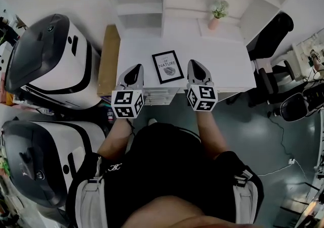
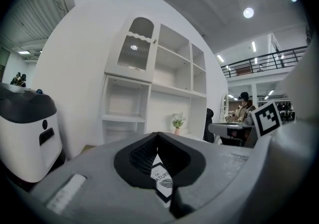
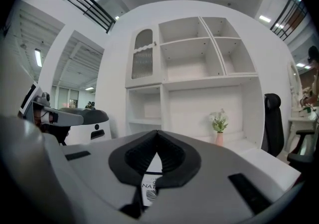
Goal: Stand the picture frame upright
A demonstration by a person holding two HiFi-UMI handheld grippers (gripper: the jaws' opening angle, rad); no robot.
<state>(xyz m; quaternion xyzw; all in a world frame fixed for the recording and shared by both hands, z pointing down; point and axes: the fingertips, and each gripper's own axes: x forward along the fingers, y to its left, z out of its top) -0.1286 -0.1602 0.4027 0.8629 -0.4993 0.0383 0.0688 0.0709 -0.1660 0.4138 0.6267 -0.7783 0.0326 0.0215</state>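
Our black-framed rectangular picture frame point(image 1: 168, 66) lies flat on the white bench point(image 1: 228, 60), between our closed, empty left tool point(image 1: 135, 68) and right tool point(image 1: 194, 64).

Bare white tabletop point(image 1: 225, 62) on every side of the flat picture frame point(image 1: 167, 66), widest to the right; closed off at the back by the shelf unit point(image 1: 139, 4); potted plant point(image 1: 217, 15) back right, well apart; possibly a wooden board point(image 1: 108, 60) along the left edge; black office chair point(image 1: 271, 37) beyond the right corner.
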